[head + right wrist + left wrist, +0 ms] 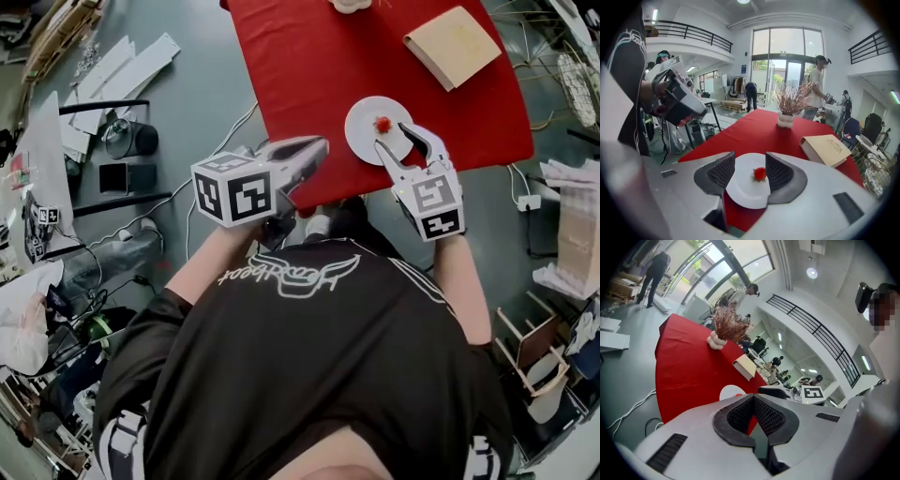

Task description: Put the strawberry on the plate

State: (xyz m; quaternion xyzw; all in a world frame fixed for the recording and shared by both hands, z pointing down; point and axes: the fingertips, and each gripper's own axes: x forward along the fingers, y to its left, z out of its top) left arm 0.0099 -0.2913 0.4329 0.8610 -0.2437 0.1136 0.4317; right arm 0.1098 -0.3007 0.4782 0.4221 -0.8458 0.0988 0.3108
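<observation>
The left tool [317, 148] is hanging over the near left corner of the red-clothed tabletop [309, 66], its jaws pressed together on nothing and its cube showing black-and-white square markers. Pale script [291, 274] is running across the person's black shirt [281, 384], upside down and not legible. The white plate [361, 136] is sitting by the tabletop's near edge, toward the right corner, and the strawberry [382, 123] is lying on it, around its middle. The right tool [394, 139] is hovering over the plate's near-right rim with its jaws spread wide, gripping nothing. A tan book [452, 45] is lying near the right edge, its cover print too small to read.
</observation>
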